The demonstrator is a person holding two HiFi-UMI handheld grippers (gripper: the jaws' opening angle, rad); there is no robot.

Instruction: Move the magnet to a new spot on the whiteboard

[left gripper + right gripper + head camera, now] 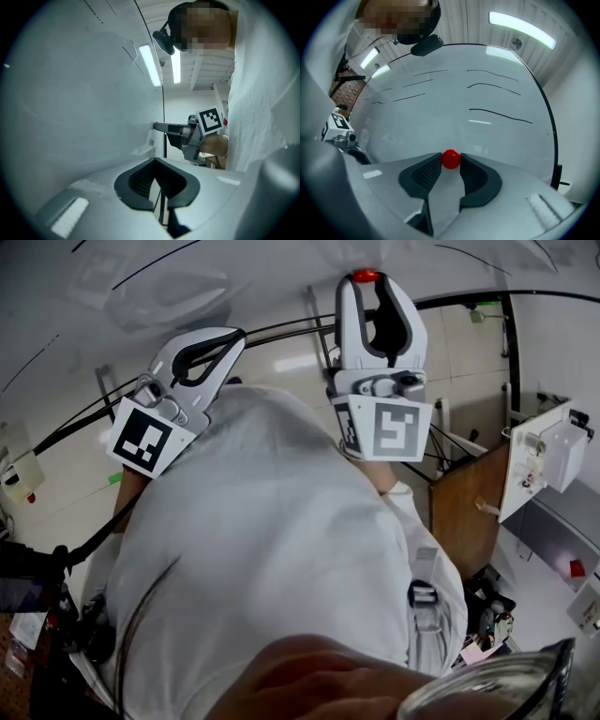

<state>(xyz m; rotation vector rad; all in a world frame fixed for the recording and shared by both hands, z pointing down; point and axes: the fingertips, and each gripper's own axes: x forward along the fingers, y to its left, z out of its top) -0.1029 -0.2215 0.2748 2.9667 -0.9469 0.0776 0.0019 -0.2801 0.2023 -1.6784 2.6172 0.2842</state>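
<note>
While the right gripper (451,162) points at the whiteboard (487,133), its two dark ribbed pads (425,171) are closed narrowly on a small red round magnet (451,159), which sits right at the fingertips. The magnet is low on the board, below three rows of thin black marker lines (500,115); whether it actually touches the surface cannot be told from that view. Seen from the head camera, the same gripper (367,285) stands upright with the red magnet (366,276) showing at its tip, and its cube with square markers (389,427) lies just above the person's white garment (281,549).

To its left, the left gripper (232,336) is tilted toward the pale board (234,277). Its own view shows the left gripper (155,162) with its fingertips brought together (only a dark hollow lies behind them) and nothing held between them. Beyond those jaws, the right gripper (161,126) reaches in from the right, with its tips at the whiteboard (70,93). Long ceiling lights (150,64) glow overhead.
</note>
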